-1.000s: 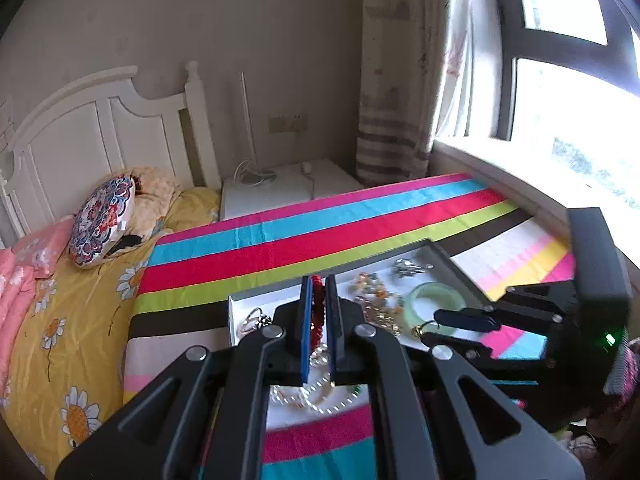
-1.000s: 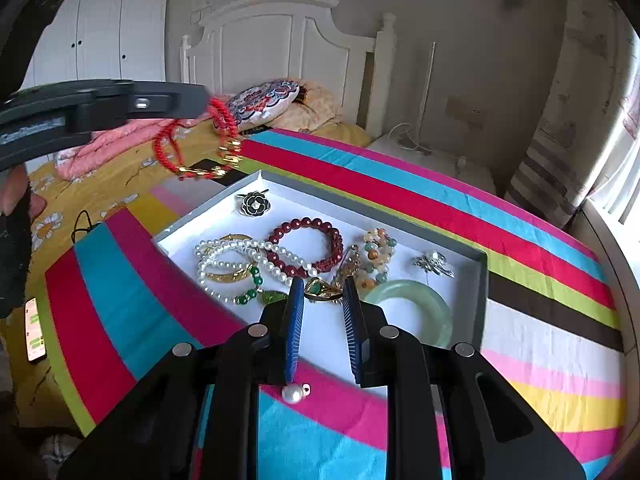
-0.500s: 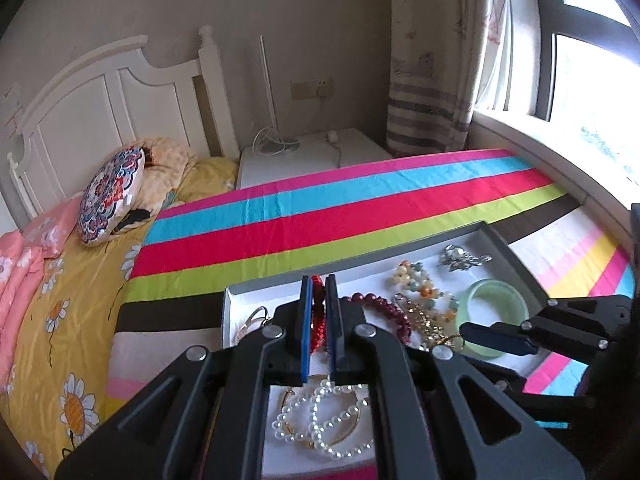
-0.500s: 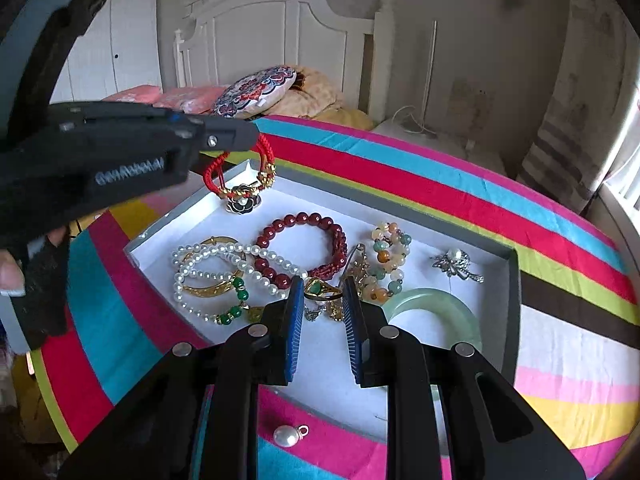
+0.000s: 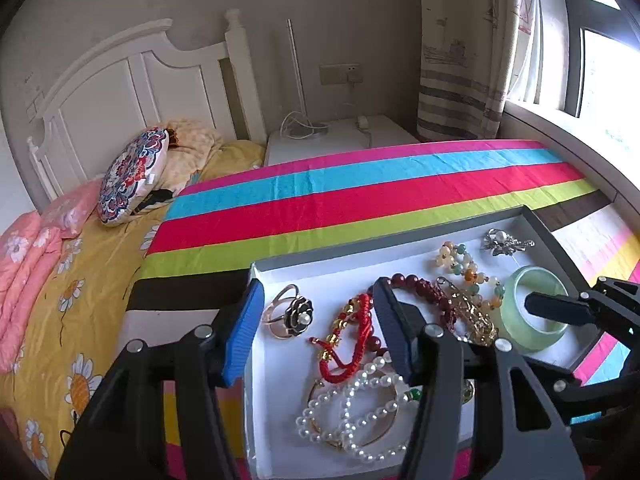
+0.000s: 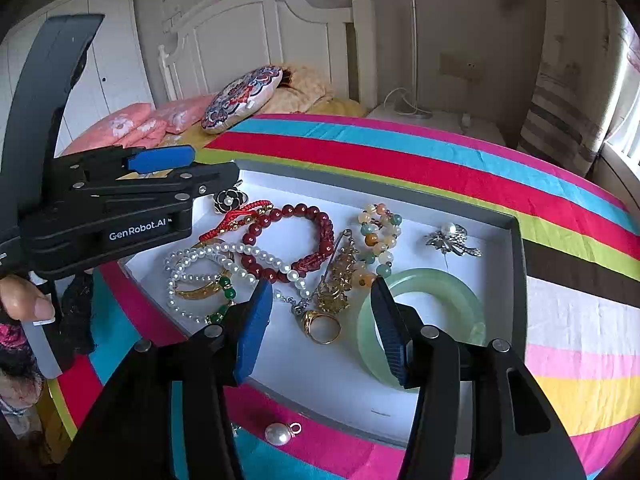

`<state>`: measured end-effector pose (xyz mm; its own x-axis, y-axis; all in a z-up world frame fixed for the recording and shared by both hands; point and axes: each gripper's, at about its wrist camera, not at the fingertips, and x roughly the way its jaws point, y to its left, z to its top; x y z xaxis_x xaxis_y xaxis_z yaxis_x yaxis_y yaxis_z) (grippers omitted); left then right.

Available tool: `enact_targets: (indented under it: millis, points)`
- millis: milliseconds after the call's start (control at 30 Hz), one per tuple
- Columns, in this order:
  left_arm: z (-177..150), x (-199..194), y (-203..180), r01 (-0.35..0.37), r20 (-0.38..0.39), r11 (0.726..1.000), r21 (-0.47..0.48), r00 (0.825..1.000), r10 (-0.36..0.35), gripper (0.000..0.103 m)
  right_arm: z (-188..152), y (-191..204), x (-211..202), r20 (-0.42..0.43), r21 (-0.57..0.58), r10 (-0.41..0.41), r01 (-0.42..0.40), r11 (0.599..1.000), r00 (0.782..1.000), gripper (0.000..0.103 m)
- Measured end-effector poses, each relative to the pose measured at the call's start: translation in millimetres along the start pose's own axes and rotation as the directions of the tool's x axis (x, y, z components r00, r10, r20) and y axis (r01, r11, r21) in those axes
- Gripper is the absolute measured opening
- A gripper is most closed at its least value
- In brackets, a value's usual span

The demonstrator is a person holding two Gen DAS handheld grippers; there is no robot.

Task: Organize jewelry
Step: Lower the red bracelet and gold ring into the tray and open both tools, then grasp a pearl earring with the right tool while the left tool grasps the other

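Left tongs [image 5: 316, 320] apart, jaws just opened; red cord bracelet [image 5: 352, 332] lies loose between them in the white tray [image 5: 400, 256], beside the black flower ring [image 5: 298, 314]. Right tongs [image 6: 320, 324] also just opened, apart over a gold ring [image 6: 322, 326], jade bangle [image 6: 436, 292] at right. Pearl pendant [image 6: 280, 433] on striped cloth, near side, outside tray.

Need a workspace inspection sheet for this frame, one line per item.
Surface: striped cloth over the bed.
Job's things: white tray holds red cord bracelet, pearl strands, jade bangle, gold ring, brooch; pearl pendant lies outside on the cloth.
Clutter: nothing seen.
Grippers: left tool and right tool open, jaws just opened, nothing gripped.
Cables: white cord on nightstand.
Surroundings: headboard, round cushion, curtain, window.
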<state>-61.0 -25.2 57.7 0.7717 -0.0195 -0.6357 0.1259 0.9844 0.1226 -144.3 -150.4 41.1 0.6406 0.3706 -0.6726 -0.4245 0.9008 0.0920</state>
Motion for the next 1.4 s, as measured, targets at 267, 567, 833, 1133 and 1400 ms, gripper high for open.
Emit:
enact_targets:
  millis: [267, 567, 833, 1133, 1400]
  points:
    - [-9, -18, -4, -0.031, 0.027, 0.999, 0.022, 0.999, 0.031, 0.085, -6, -7, -18, 0.043, 0.04, 0.011, -0.013, 0.999, 0.999, 0.05]
    - [-46, -71, -5, 0.021, 0.101, 0.996, -0.092, 0.995, -0.012, 0.1, -34, -29, -55, 0.051, 0.1, -0.021, 0.016, 0.995, 0.998, 0.079]
    - [-100, -90, -7, 0.114, 0.062, 0.983, -0.147, 0.992, -0.106, 0.1, -61, -6, -60, -0.04, -0.074, -0.091, 0.088, 0.993, 0.995, 0.074]
    - [-121, -90, -19, 0.136, 0.063, 0.986, -0.093, 0.989, -0.13, 0.1, -70, 23, -41, -0.116, -0.107, -0.06, 0.048, 0.993, 0.991, 0.046]
    - [-119, -72, -19, 0.218, -0.028, 0.971, -0.101, 0.975, -0.222, 0.1, -62, 27, -28, -0.152, -0.088, -0.065, 0.052, 0.995, 0.986, 0.039]
